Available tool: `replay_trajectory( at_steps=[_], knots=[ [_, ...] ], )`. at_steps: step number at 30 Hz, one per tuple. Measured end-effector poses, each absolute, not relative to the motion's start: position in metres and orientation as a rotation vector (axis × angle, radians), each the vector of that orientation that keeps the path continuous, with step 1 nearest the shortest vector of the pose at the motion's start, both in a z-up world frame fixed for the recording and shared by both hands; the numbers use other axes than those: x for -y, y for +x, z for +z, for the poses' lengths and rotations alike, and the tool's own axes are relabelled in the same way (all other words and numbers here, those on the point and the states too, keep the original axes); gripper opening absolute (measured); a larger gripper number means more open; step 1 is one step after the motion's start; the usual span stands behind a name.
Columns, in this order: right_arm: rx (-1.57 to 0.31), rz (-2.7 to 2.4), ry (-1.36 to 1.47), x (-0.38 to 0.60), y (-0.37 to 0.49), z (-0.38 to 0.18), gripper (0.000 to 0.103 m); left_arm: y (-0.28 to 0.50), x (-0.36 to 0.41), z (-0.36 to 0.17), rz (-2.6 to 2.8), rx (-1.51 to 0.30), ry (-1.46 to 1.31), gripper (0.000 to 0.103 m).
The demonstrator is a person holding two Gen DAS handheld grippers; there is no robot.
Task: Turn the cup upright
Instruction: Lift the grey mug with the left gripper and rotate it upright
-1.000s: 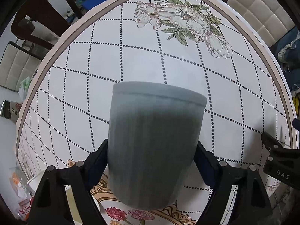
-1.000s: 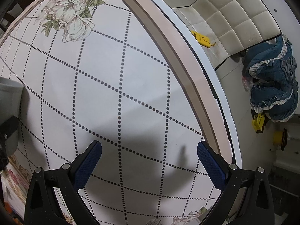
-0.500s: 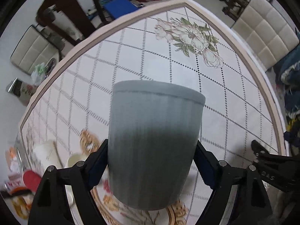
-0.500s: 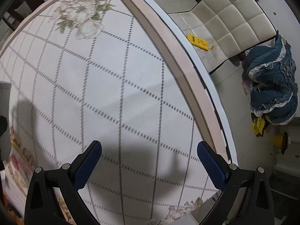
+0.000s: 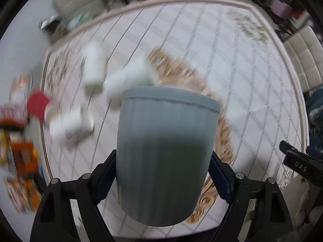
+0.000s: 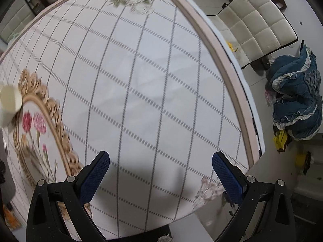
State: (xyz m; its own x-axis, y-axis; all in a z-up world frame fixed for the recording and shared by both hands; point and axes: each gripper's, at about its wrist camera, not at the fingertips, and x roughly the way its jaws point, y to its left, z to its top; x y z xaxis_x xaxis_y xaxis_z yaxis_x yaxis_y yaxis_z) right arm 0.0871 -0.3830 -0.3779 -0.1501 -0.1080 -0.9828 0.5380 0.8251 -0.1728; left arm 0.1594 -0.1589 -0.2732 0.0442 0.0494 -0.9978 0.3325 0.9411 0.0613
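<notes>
A grey ribbed cup (image 5: 165, 153) fills the middle of the left wrist view. My left gripper (image 5: 162, 173) is shut on it, a blue pad on each side, and holds it above the table. The cup's far end is a closed flat face; its other end is hidden. My right gripper (image 6: 160, 173) is open and empty above the white dotted tablecloth (image 6: 141, 80), near the table's right edge. Its black body shows at the right of the left wrist view (image 5: 300, 167).
Several white cups (image 5: 92, 66) lie blurred on the table's left part, with a red lid (image 5: 37, 104) and packets (image 5: 18, 151) beside them. One white cup shows at the left of the right wrist view (image 6: 9, 104). A padded chair (image 6: 256, 18) and blue cloth (image 6: 296, 104) are beyond the table edge.
My left gripper has risen and swung with the grey cup, so more of the table and the white cups show. My right gripper has also pulled up and back.
</notes>
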Motion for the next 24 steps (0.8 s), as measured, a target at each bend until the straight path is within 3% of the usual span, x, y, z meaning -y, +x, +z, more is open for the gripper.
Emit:
replay_trajectory(
  at_steps=[8,24],
  knots=[
    [-1.648,-0.574,0.297,0.354,0.077,-0.388,0.103,0.131,0.104,-0.32,-0.061,-1.649,0.189,0.083],
    [-1.687,-0.599,0.27,0.34,0.06,-0.4,0.103,0.124,0.114,-0.368,-0.029,-1.724,0.176,0.084]
  ],
)
